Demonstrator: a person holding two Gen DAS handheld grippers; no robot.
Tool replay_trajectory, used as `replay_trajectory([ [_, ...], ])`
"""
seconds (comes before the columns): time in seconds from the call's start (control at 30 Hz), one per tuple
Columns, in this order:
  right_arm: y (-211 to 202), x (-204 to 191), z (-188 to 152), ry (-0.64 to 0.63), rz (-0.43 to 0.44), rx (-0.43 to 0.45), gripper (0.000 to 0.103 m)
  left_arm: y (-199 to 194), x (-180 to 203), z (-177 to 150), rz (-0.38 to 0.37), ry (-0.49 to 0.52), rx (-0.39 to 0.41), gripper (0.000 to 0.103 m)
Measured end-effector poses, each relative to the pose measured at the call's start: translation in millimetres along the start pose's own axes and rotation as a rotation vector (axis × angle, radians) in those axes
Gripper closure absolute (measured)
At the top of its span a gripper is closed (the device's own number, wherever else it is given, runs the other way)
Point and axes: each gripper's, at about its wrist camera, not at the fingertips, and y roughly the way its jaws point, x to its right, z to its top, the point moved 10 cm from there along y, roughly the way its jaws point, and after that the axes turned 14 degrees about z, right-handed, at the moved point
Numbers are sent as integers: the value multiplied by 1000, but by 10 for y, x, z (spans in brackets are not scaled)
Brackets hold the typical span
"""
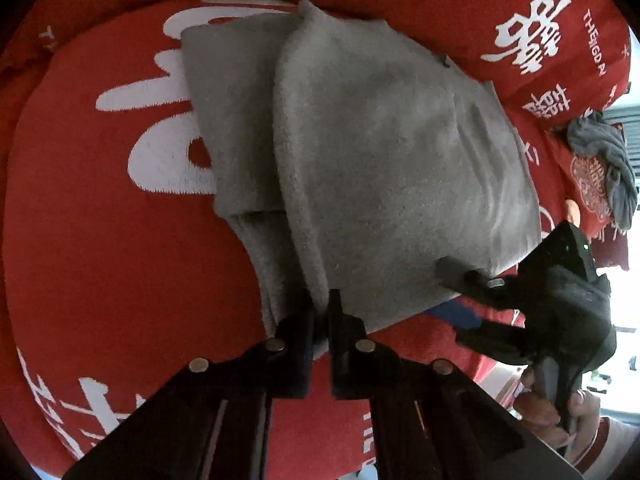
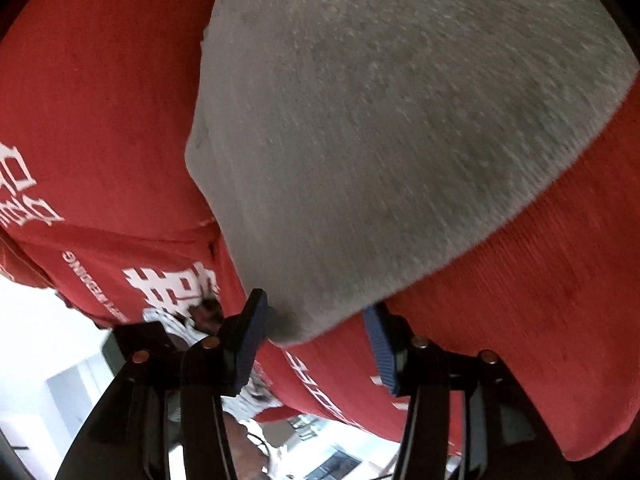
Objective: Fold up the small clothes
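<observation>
A grey knit garment (image 1: 372, 152) lies partly folded on a red cloth with white characters (image 1: 100, 208). My left gripper (image 1: 320, 308) is shut on the garment's near folded edge. My right gripper (image 1: 460, 280) shows at the right of the left wrist view, at the garment's right corner. In the right wrist view the right gripper (image 2: 316, 328) stands open, its blue-padded fingers (image 2: 252, 336) on either side of a corner of the grey garment (image 2: 400, 128) without closing on it.
A crumpled dark grey garment (image 1: 608, 168) lies at the far right on the red cloth. A red cushion with white characters (image 1: 548, 40) lies at the back right. The cloth's edge (image 2: 120, 312) drops off near my right gripper.
</observation>
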Motion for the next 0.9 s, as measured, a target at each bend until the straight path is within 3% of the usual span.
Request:
replay_trajectory([
  [0.03, 0, -3, 24, -6, -15, -3, 94, -49, 10, -2, -17, -5, 5, 97],
  [0.07, 4, -24, 47, -23, -39, -12, 96, -107, 18, -7, -21, -3, 16, 97],
  [0.17, -37, -259, 2, -121, -41, -36, 96, -329, 20, -57, -24, 7, 69, 97],
  [0.27, -65, -345, -102, -186, -89, -69, 96, -266, -21, -170, -23, -19, 49, 97],
  [0.4, -44, -37, -138, -161, -176, -92, 96, 60, -154, -333, 11, -70, -7, 97],
  [0.53, -71, 137, -162, -122, -189, -102, 96, -4, -181, -356, 29, -56, 25, 97],
  [0.67, -80, 81, -293, -135, -233, -192, 96, -123, -189, -314, 107, -6, 53, 97],
  [0.77, -45, -216, -428, -241, -234, -252, 92, -227, -288, -286, 138, -28, 75, 97],
  [0.9, 134, -562, -420, -417, -302, -274, 92, -245, -483, -293, 171, -81, 73, 97],
])
